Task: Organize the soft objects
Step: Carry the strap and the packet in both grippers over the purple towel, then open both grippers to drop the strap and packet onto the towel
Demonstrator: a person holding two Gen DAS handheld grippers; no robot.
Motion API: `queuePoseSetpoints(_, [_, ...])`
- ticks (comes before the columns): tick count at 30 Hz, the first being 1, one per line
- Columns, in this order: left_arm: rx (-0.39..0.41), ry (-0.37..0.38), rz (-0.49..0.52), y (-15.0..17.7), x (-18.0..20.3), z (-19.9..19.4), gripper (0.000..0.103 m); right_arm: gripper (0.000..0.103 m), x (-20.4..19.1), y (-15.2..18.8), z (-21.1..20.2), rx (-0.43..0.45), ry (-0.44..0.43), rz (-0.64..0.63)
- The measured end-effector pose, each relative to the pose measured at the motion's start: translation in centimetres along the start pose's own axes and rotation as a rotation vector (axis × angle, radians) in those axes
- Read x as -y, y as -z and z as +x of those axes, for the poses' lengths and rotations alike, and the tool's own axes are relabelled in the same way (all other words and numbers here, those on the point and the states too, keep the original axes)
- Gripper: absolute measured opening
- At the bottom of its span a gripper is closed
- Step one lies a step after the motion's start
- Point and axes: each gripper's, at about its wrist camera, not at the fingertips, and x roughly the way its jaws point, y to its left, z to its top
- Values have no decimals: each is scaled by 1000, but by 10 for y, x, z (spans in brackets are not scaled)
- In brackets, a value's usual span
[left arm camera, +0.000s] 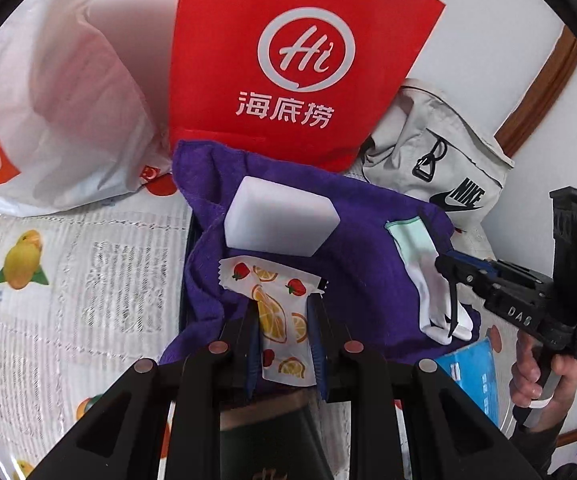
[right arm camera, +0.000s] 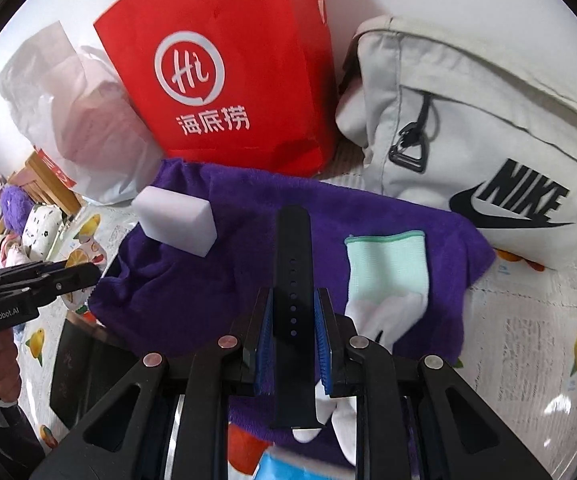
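The left gripper [left arm camera: 284,320] pinches a fruit-printed packet [left arm camera: 278,312] between its blue pads, while the right gripper [right arm camera: 292,328] clamps a black watch strap [right arm camera: 293,280] upright by its middle, both carried over a purple towel [right arm camera: 248,240] spread on the table. A white sponge block [left arm camera: 280,218] and a mint-cuffed sock [right arm camera: 386,272] lie well apart on the towel, apparently gathered there as the sorting spot. Behind stand a red paper bag [left arm camera: 288,60], a white plastic bag [left arm camera: 56,120] and a pale backpack [right arm camera: 488,140], likely candidate containers. Each item seems gripped mid-length to keep it from flopping.
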Motion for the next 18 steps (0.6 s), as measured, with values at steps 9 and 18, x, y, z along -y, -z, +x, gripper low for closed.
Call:
queuePoseSetpoints(9, [-70,5,-9,-9,-2,33,22,21,3,2,28,-74,24,-13])
queuePoseSetpoints(18, [-96,-25,0,-12,-4,47,37,44,-4,6,36,-112,49,-44])
